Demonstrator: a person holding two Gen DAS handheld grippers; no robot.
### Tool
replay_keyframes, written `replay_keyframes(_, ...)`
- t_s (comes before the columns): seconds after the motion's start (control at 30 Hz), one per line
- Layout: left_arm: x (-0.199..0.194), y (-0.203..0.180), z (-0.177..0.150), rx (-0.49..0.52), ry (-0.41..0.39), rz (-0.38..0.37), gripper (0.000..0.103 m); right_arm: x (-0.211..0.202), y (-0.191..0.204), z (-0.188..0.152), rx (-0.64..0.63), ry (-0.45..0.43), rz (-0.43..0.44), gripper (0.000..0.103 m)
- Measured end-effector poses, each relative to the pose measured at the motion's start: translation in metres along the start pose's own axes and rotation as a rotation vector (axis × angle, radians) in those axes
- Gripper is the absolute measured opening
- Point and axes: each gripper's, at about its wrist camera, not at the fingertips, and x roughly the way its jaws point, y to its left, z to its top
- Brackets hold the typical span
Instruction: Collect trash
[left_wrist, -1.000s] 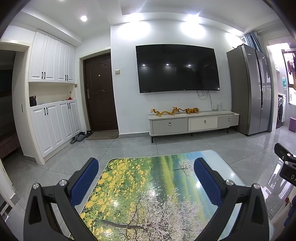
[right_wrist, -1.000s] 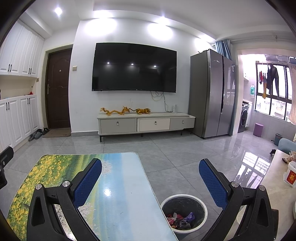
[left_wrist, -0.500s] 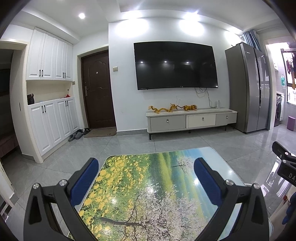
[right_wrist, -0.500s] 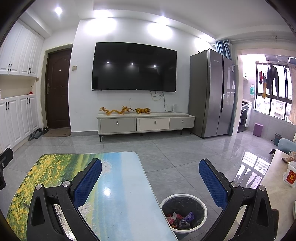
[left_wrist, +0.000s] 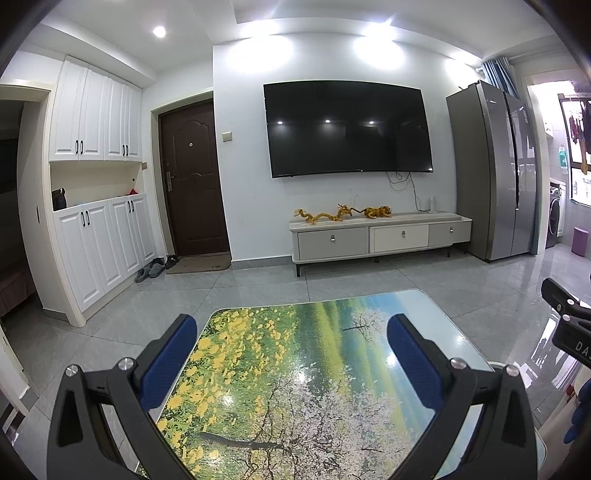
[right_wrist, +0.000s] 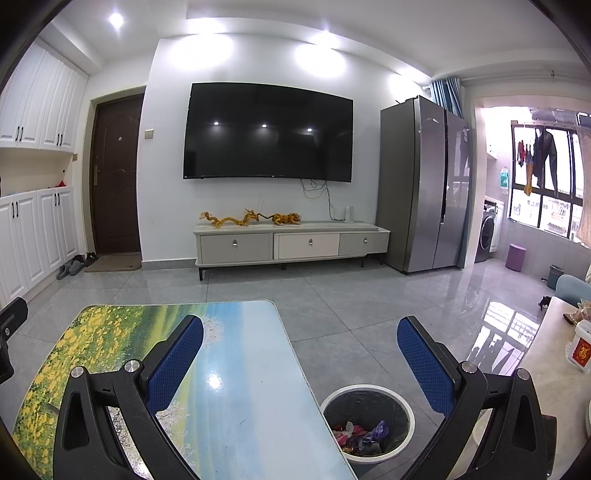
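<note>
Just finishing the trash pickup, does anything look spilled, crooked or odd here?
Nothing stands out. The table top shows no litter, wrappers sit inside the trash bin beside it, and the left gripper and right gripper are open, holding nothing.

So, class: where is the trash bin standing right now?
In the right wrist view, the trash bin stands on the floor at lower right, just beside the table edge, between the right gripper's open fingers.

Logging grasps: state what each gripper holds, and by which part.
Nothing. The left gripper and right gripper are both open and empty above the glossy landscape-printed table.
</note>
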Motion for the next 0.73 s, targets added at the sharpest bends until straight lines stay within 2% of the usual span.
replay_keyframes(0.43,-0.0045,-0.0011,-0.0033,0.008,-0.014,0.004,0.103,0.0003,-0.0005,-0.0003,0.000,0.002,-0.002,0.103)
replay_keyframes(0.73,-0.0039,-0.0012,-0.0016,0.006,-0.002,-0.022,0.103,0.0008,-0.0010,-0.0017,-0.002,0.002,-0.005,0.103)
